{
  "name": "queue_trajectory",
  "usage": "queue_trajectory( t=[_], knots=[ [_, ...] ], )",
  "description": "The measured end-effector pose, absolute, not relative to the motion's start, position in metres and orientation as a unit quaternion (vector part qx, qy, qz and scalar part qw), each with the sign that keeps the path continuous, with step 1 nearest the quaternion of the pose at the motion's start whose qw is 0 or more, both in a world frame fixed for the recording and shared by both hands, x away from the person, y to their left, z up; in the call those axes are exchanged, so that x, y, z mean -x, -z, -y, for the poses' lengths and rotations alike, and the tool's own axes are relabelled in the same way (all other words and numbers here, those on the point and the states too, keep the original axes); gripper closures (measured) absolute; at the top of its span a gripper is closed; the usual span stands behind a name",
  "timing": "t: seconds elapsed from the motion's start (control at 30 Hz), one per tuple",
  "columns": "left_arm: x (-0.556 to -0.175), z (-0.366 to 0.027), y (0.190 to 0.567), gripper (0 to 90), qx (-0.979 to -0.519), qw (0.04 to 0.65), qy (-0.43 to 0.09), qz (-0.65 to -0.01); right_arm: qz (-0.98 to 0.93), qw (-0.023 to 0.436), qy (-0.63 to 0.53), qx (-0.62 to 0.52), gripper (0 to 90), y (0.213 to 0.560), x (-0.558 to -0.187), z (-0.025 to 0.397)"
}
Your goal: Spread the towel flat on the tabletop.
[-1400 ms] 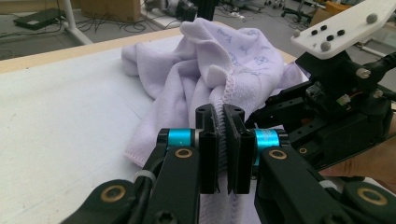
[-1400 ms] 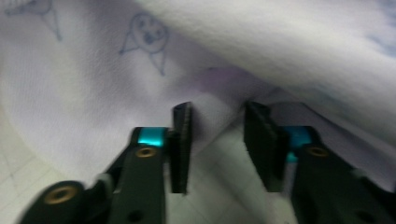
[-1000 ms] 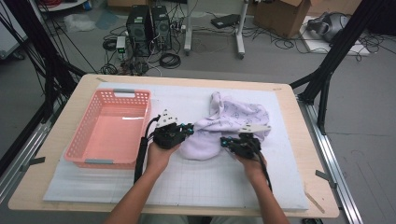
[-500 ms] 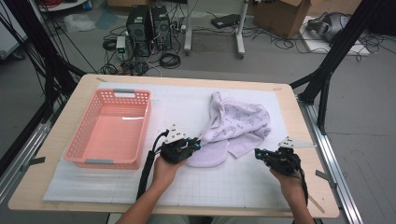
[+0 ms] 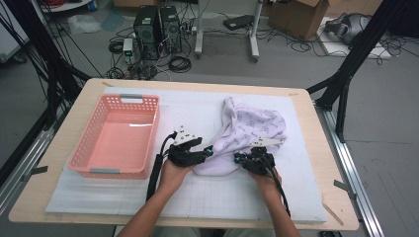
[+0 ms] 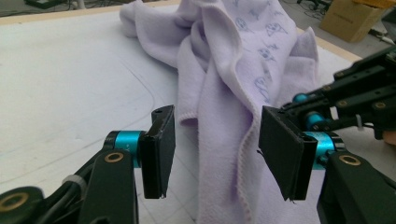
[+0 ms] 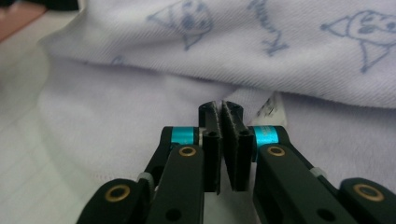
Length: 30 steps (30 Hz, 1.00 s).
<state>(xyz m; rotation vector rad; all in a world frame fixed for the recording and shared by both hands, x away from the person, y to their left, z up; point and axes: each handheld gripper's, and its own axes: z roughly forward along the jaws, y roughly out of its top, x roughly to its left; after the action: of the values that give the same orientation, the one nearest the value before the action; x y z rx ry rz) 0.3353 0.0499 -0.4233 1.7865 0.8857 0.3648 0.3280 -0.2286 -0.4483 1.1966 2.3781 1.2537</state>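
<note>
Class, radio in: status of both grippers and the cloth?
Left gripper open, straddling lilac printed cloth edge. Right gripper shut at its hem. Pink plastic basket clear.

We see a pale lilac towel [image 5: 247, 138] with small blue printed figures, lying crumpled and folded over itself on the white mat, right of centre, toward the far edge.

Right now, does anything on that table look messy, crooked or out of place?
Only the lilac printed cloth: it lies crumpled in a heap on the white mat, folds bunched rather than flat. The left gripper is open at its edge and the right gripper is shut beside it. The pink basket sits square, with nothing in it.
</note>
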Motion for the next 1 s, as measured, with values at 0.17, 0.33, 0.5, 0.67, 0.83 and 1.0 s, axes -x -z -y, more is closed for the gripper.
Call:
queue_trajectory(
  t=[0.17,0.33,0.5,0.67,0.83,1.0],
  knots=[
    [-0.34,-0.052,0.421,47.1,-0.741,0.538,-0.146,-0.374,-0.794,0.1,-0.456,-0.389,87.8,0.433,-0.298,0.254],
    [-0.345,-0.046,0.421,47.5,-0.75,0.529,-0.143,-0.37,-0.807,0.125,-0.439,-0.375,87.9,0.418,-0.259,0.283],
    [-0.352,-0.037,0.426,47.7,-0.756,0.521,-0.135,-0.372,-0.811,0.147,-0.411,-0.389,88.0,0.413,-0.224,0.319],
    [-0.36,-0.028,0.428,47.6,-0.765,0.513,-0.13,-0.367,-0.817,0.16,-0.381,-0.402,88.0,0.412,-0.198,0.344],
    [-0.374,-0.014,0.433,47.2,-0.77,0.507,-0.114,-0.371,-0.79,0.176,-0.406,-0.424,71.7,0.409,-0.19,0.359],
    [-0.385,0.009,0.435,47.0,-0.784,0.491,-0.12,-0.361,-0.75,0.221,-0.423,-0.457,58.4,0.405,-0.219,0.365]
  ],
)
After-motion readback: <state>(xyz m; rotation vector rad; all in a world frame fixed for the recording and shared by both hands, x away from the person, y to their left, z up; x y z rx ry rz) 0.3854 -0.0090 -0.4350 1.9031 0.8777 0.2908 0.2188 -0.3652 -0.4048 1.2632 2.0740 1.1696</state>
